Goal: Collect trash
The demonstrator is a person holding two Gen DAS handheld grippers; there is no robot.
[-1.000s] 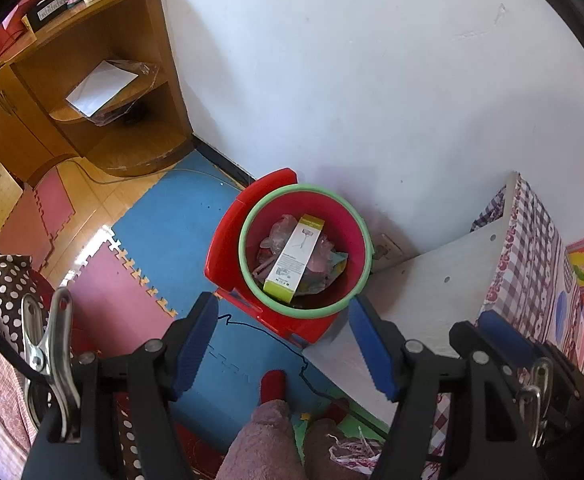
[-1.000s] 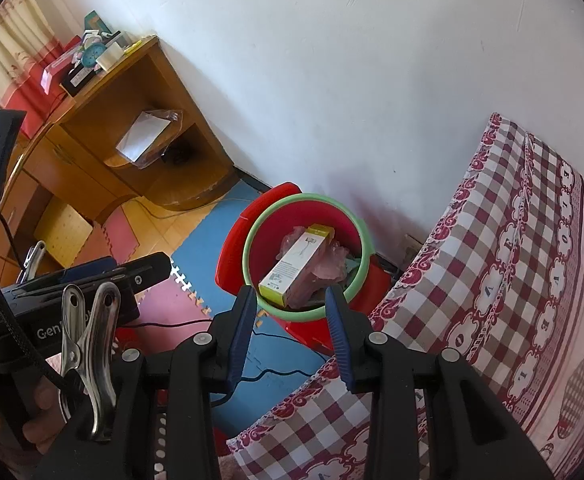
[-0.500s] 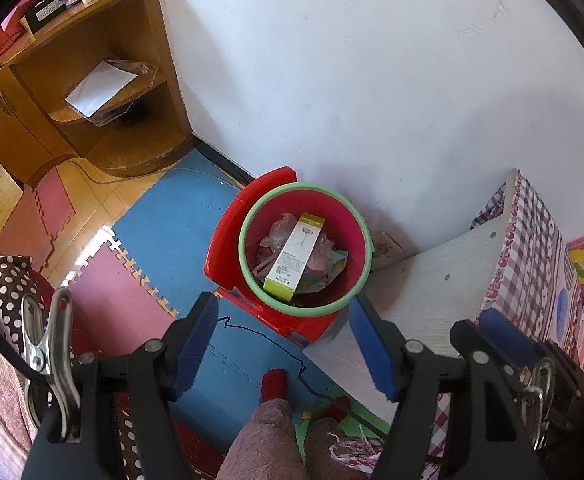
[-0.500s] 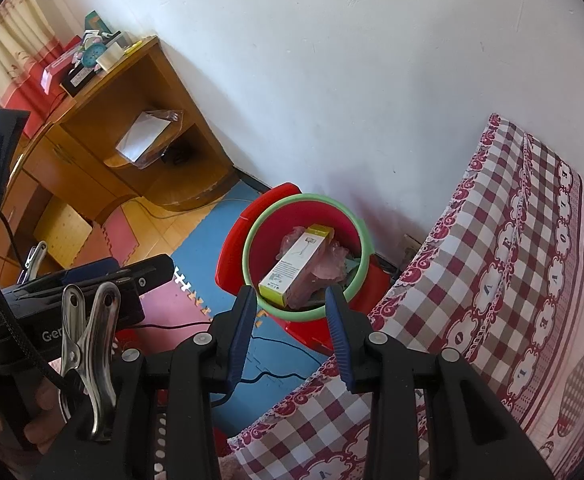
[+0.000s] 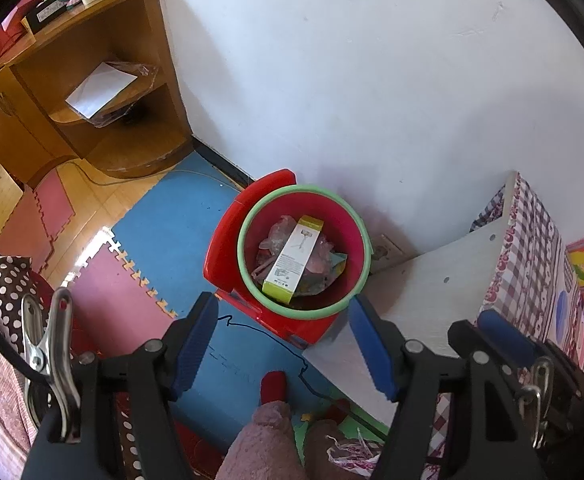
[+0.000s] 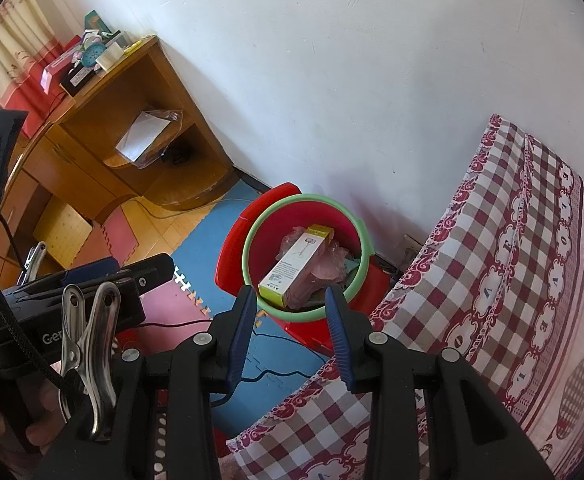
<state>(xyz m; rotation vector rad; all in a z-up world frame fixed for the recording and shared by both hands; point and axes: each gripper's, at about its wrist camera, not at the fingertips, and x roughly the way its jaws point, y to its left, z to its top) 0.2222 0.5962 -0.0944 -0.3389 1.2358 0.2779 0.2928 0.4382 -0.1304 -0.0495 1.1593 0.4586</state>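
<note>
A red bin with a green rim (image 5: 248,264) (image 6: 365,248) stands on the floor against the white wall. Inside it a white and yellow-green box (image 5: 293,260) (image 6: 295,266) lies on crumpled plastic wrappers (image 5: 276,236). My left gripper (image 5: 282,344) hovers high above the bin's near side, its blue-padded jaws wide apart with nothing between them. My right gripper (image 6: 290,334) also hangs above the bin's near rim, its jaws apart by a narrower gap and empty. A shred of paper trash (image 5: 347,452) lies low by the person's legs.
A wooden corner shelf (image 5: 92,92) (image 6: 140,120) with a bagged paper stands at the left. A bed with a red checked cover (image 6: 511,280) and its white end board (image 5: 419,300) lies to the right. Foam mats (image 5: 164,240) and a thin cable (image 5: 260,332) cover the floor.
</note>
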